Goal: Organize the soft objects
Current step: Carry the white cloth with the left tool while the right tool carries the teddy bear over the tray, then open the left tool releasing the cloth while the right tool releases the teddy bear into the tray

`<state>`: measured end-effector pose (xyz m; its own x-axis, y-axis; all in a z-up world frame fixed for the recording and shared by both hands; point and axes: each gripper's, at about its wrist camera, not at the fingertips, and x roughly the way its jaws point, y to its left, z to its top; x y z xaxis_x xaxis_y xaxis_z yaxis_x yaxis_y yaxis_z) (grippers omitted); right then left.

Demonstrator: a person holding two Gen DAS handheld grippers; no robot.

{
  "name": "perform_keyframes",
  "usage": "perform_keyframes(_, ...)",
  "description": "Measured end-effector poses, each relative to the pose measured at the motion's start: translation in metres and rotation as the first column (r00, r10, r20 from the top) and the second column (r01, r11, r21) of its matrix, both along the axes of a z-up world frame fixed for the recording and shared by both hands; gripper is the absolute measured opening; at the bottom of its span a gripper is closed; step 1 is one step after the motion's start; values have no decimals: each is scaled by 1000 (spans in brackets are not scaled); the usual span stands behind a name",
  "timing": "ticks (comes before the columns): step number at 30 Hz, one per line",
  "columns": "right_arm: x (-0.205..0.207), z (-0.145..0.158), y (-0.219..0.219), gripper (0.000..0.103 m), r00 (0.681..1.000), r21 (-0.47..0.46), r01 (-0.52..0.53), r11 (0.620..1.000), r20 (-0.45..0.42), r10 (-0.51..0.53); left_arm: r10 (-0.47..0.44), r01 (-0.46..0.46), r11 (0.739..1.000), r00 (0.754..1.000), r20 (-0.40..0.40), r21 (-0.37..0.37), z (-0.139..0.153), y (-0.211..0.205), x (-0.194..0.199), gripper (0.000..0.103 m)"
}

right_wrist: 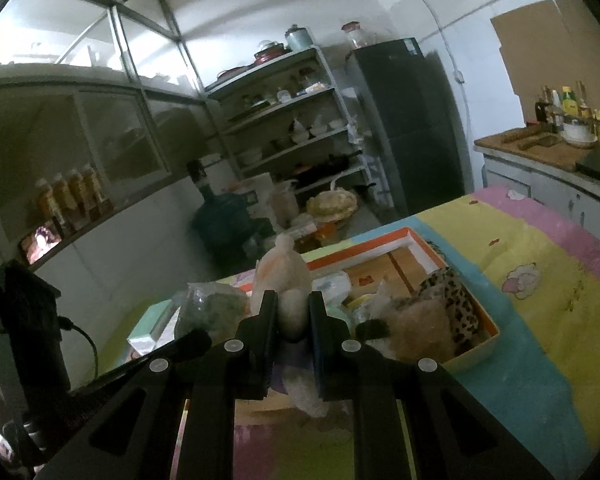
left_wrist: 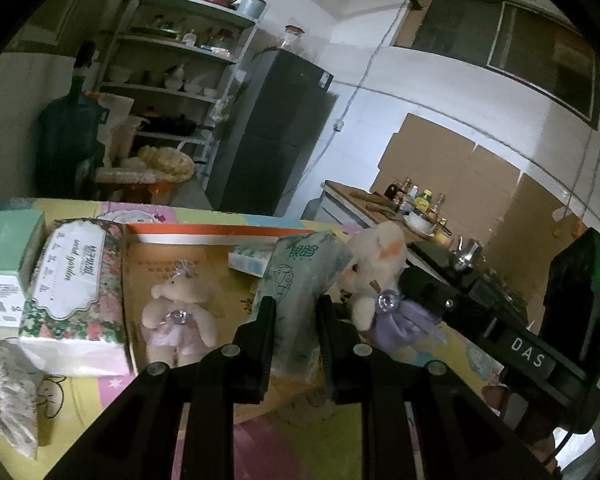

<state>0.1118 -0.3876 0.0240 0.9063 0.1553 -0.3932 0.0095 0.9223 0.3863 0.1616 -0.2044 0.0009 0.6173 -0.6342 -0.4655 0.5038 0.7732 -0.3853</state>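
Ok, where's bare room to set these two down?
Inside the box, bare floor at the far corner behind the leopard cloth. Yellow cover right of the box is free. Left of it is crowded: floral pack, mint box.

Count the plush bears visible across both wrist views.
2. One bear lies flat in the box. The other bear is clamped in the right gripper, beside the tissue pack. More may be hidden.
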Motion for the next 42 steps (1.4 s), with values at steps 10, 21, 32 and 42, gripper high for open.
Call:
perform_keyframes(10,27,-20,-19,16,999,58,-1,998,-35,3,40,-37,998,998,-51,47,-17,-18,23,21)
perform_keyframes(21,42,-33,-33,16,998,85,-11,996,-60,16,62,-54,993,995,-76,102,-30,-32,38,21)
perform_keyframes(32,52,-45,-40,16,996,103,-10,995,-89,19,69,-55,990,992,-107,132,-42,-42,47,21)
perform_keyframes(42,58,-54,-45,18,994,123,2,992,-107,11,71,-57,991,991,-117,124,-45,-42,50,25)
